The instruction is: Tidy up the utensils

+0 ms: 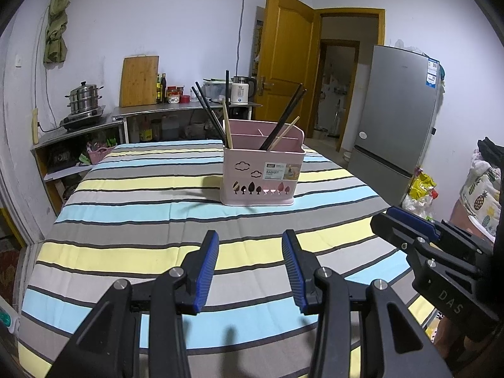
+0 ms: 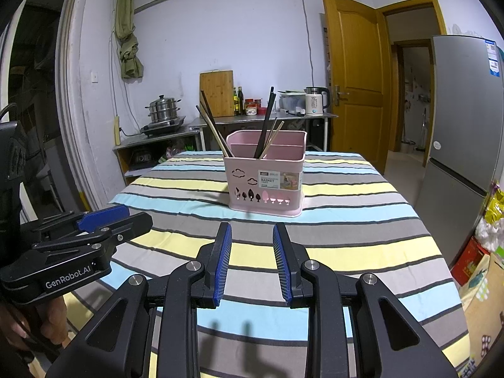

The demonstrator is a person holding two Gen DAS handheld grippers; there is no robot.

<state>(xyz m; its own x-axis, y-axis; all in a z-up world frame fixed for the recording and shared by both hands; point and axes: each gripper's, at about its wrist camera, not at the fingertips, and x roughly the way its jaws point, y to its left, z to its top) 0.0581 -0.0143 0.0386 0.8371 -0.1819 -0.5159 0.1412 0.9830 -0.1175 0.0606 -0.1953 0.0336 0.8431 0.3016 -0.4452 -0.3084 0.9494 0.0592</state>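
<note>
A pink utensil basket stands upright on the striped tablecloth; it also shows in the right wrist view. Black chopsticks and wooden chopsticks lean in its compartments. In the right wrist view the black chopsticks stand in the basket too. My left gripper is open and empty, low over the near part of the table. My right gripper is open and empty beside it. The right gripper shows at the right edge of the left wrist view, the left gripper at the left of the right wrist view.
A steel counter behind the table holds a steamer pot, cutting board, bottles and a kettle. A grey fridge stands at the right, next to an open wooden door. Bags lie on the floor at right.
</note>
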